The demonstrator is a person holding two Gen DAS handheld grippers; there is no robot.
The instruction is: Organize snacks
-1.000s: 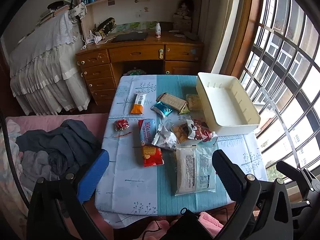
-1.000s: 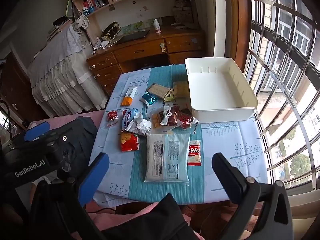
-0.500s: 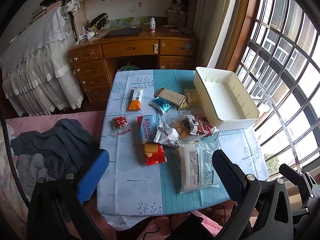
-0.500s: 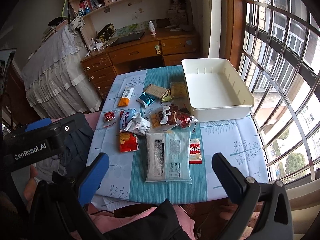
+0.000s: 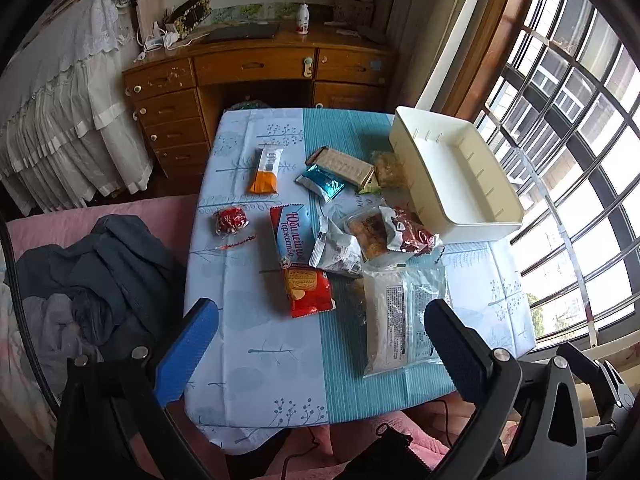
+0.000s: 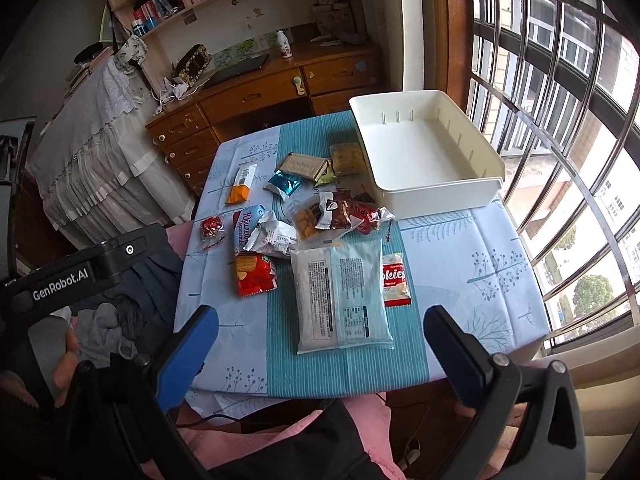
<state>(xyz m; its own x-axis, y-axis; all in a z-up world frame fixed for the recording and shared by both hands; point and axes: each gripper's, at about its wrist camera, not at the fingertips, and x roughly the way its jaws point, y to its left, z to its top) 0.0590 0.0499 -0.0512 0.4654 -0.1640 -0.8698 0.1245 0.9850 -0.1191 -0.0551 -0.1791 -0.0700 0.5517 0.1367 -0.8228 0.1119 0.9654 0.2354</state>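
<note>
The snacks (image 6: 304, 220) lie scattered mid-frame on the blue tablecloth (image 6: 460, 264), and your grippers hover above its near edge. Your left gripper (image 5: 320, 344) has its fingers spread wide, holding nothing; your right gripper (image 6: 320, 344) is just as wide and empty. A large pale packet (image 6: 342, 300) lies nearest, the cookies pack (image 6: 396, 280) touching its right side. At upper right the white bin (image 6: 440, 196) holds nothing.

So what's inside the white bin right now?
The white bin looks empty: bare floor, slotted walls, no snacks. Its near wall hides a thin strip of floor in both views.
</note>
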